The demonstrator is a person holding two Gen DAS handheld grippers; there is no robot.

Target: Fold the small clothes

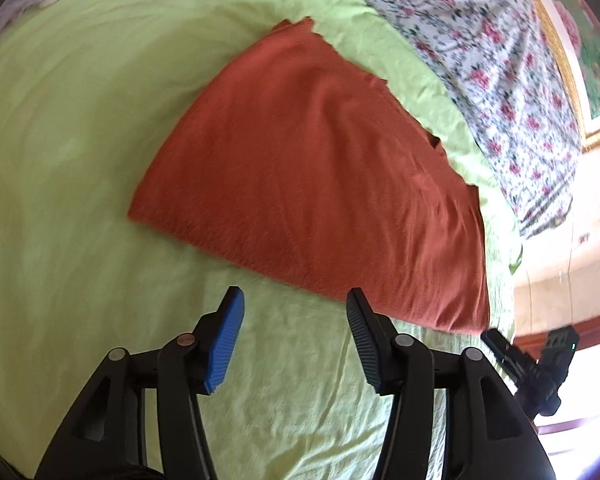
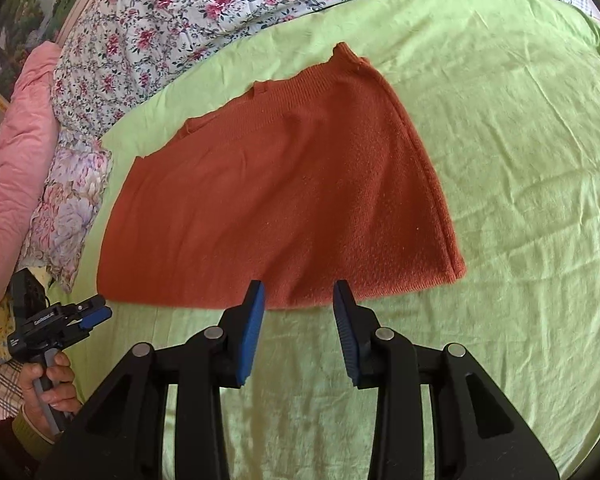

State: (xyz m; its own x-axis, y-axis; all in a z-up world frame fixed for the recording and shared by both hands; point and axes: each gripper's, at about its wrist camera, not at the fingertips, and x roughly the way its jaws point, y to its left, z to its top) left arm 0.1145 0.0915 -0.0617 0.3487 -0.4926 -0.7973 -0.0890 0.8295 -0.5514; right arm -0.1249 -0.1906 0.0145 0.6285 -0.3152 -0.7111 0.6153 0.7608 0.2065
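A rust-orange knit garment (image 1: pixel 324 176) lies flat on the light green sheet (image 1: pixel 68 128), folded into a broad wedge shape. It also shows in the right wrist view (image 2: pixel 284 196). My left gripper (image 1: pixel 294 300) is open and empty, just short of the garment's near edge. My right gripper (image 2: pixel 300 290) is open and empty, its tips at the garment's near hem. The right gripper shows small at the right edge of the left wrist view (image 1: pixel 500 346). The left gripper shows in the right wrist view (image 2: pixel 94 314), held by a hand beside the garment's left corner.
A floral quilt (image 2: pixel 172 12) lies bunched behind the garment. A pink blanket (image 2: pixel 16 152) and a flowered pillow (image 2: pixel 68 204) sit at the left. The green sheet (image 2: pixel 520 160) spreads wide to the right. A gold-framed picture (image 1: pixel 580 60) hangs on the wall.
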